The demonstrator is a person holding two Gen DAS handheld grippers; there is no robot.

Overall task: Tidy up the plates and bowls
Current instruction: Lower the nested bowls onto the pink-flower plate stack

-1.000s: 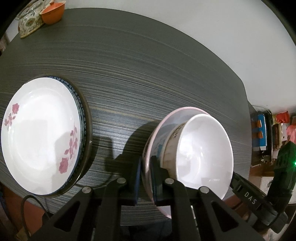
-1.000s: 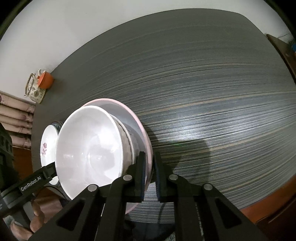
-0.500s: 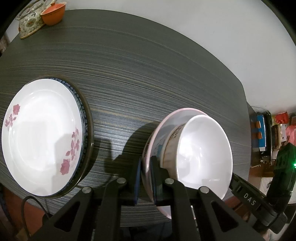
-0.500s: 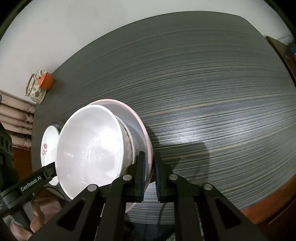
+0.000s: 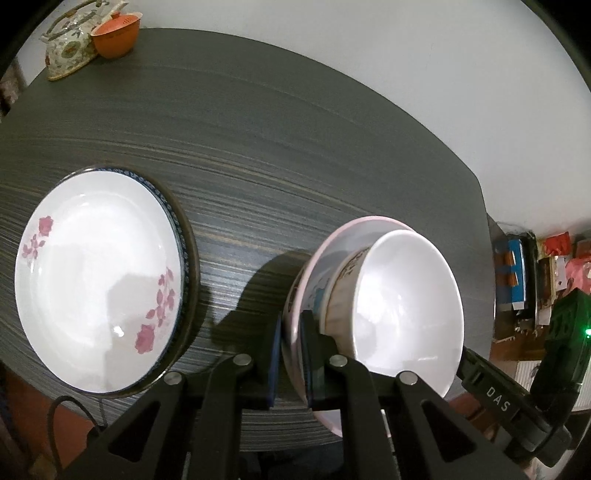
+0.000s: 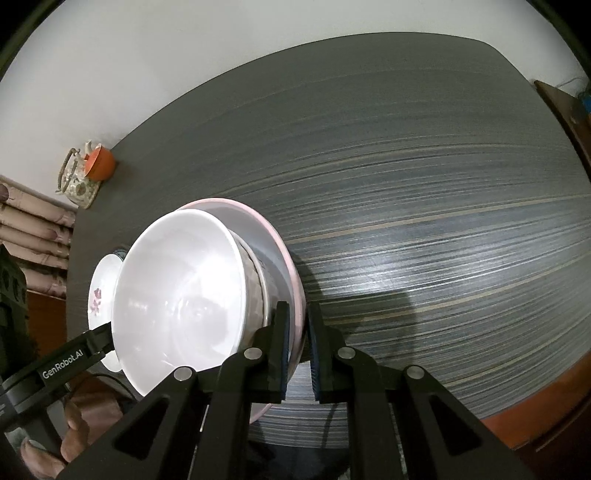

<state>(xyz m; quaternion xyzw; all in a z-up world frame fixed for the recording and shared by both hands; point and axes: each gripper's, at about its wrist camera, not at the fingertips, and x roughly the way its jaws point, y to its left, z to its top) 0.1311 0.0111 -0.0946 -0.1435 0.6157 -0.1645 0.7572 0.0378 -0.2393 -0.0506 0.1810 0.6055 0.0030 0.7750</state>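
Dim room, fisheye-bent edges, glare on white bowl (image 6: 177, 291).

White bowl (image 5: 402, 306) in pink-rimmed plate (image 5: 332, 243); floral plate (image 5: 96, 284) apart.

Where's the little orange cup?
In the left wrist view the orange cup sits at the far left corner of the dark table, right beside the flowery teapot, far from the plates.
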